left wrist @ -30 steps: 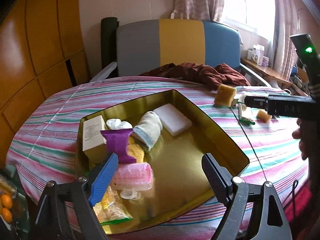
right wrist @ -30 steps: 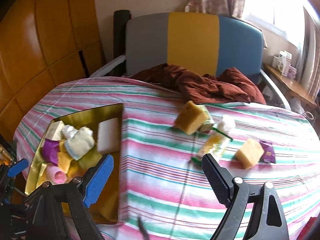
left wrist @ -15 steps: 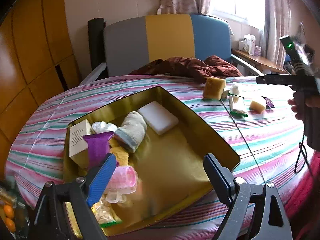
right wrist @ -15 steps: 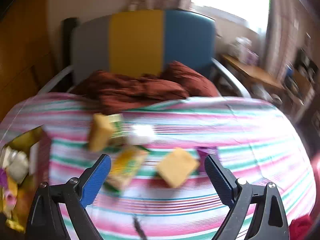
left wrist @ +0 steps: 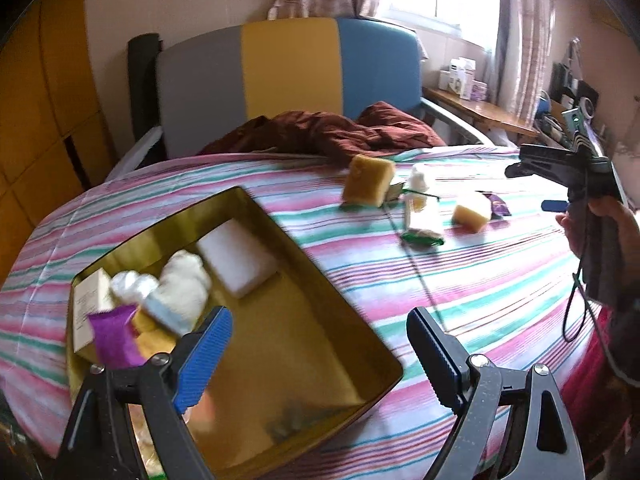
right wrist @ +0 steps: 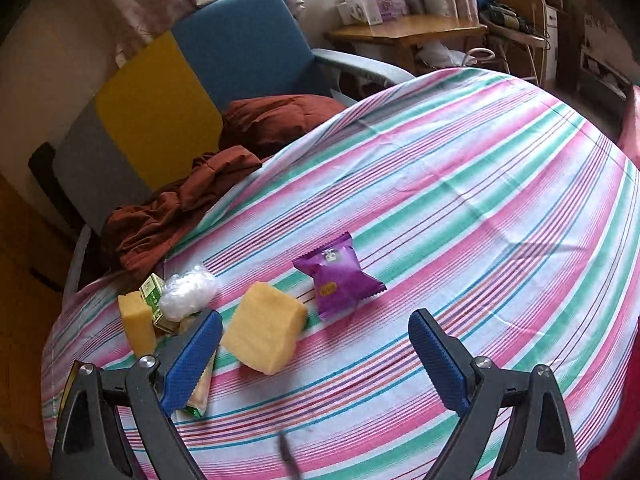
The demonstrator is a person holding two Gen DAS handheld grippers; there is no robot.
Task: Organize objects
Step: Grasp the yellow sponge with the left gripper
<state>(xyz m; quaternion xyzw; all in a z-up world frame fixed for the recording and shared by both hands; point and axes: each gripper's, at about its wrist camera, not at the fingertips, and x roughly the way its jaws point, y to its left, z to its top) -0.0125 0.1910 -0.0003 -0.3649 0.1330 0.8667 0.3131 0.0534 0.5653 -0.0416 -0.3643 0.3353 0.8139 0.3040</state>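
We are losing the gold tray's [left wrist: 256, 204] near-left corner behind the left gripper's [left wrist: 320, 354] blue finger [left wrist: 204, 360], where a pinkish blur is showing. In the right wrist view, a yellow packet [right wrist: 202, 390] near the tablecloth's [right wrist: 460, 200] left edge is lying half hidden behind the right gripper's [right wrist: 316, 354] finger.

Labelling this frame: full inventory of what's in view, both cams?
gold tray: 1, on striped tablecloth, left side
white block: 1, in tray
rolled white cloth: 1, in tray
purple packet: 1, in tray
cream box: 1, in tray
yellow sponges: 2, on cloth
purple snack packet: 1, beside nearer sponge
clear plastic bag: 1, between sponges
brown garment: 1, on chair
left gripper: open, above tray
right gripper: open, above sponge
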